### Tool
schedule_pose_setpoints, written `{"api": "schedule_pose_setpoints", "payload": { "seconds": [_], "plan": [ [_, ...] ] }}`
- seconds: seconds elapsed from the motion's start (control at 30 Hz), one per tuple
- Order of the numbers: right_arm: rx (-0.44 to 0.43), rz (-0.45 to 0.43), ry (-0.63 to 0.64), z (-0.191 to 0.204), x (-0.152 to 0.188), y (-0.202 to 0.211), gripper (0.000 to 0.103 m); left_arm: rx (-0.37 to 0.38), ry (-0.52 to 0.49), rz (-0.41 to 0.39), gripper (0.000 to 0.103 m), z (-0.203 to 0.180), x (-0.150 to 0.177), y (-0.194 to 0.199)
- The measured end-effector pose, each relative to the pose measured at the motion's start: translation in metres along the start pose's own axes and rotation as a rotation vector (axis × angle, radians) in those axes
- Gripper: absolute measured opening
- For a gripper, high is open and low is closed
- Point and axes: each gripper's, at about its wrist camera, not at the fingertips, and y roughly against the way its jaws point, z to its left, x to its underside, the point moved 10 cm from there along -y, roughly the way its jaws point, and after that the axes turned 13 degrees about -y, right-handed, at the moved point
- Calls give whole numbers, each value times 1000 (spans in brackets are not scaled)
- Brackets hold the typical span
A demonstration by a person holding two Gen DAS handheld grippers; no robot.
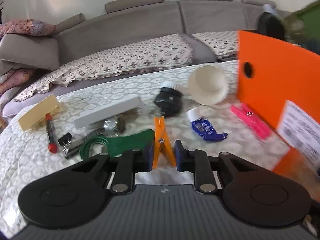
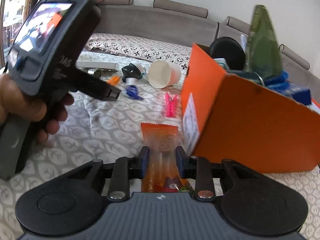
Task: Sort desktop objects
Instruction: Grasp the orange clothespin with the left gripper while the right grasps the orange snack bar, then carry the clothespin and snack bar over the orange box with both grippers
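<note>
My left gripper (image 1: 163,156) is open, its fingers on either side of an orange clothespin (image 1: 163,140) lying on the patterned cloth. My right gripper (image 2: 162,161) is open around an orange snack packet (image 2: 161,138) lying on the cloth beside an orange box (image 2: 240,124). The box (image 1: 270,76) stands at the right and holds several items. The left gripper's body (image 2: 50,46) shows in the right wrist view, held by a hand.
On the cloth lie a green opener (image 1: 120,142), red pen (image 1: 51,134), binder clip (image 1: 67,140), grey box (image 1: 108,112), beige block (image 1: 38,112), black brush (image 1: 169,102), paper cup (image 1: 208,84), blue tube (image 1: 206,128) and pink clothespin (image 1: 250,120). A grey sofa (image 1: 140,30) stands behind.
</note>
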Motion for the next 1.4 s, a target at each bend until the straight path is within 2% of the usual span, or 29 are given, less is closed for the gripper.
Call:
{"api": "schedule_pose_setpoints", "payload": {
  "seconds": [0.27,0.37,0.57,0.7,0.8,0.9,1.1,1.27,1.4],
  "plan": [
    [-77,-80,-1,14,-14,36,27,-51,-14,-76,22,12,26,79],
    [-103,-121,-6,19,-26,53,27,-75,7,-84,22,21,23,104],
    [-148,-228,-69,10,-63,91,27,-109,4,-142,22,18,-8,139],
    [-147,-323,-152,-20,-95,118,27,-104,6,-219,22,6,-39,157],
    [-116,-388,-216,-54,-118,127,27,-86,0,-283,22,-9,-64,170],
    [-54,-441,-270,-94,-136,131,27,-53,-2,-330,22,-29,-88,176],
    [85,-424,-361,-167,-146,96,28,16,-12,-382,22,-72,-135,163],
    [141,-392,-429,-207,-145,65,28,35,-15,-384,22,-98,-154,137],
    [157,-361,-464,-218,-142,39,28,38,-29,-362,22,-117,-159,111]
  ]
}}
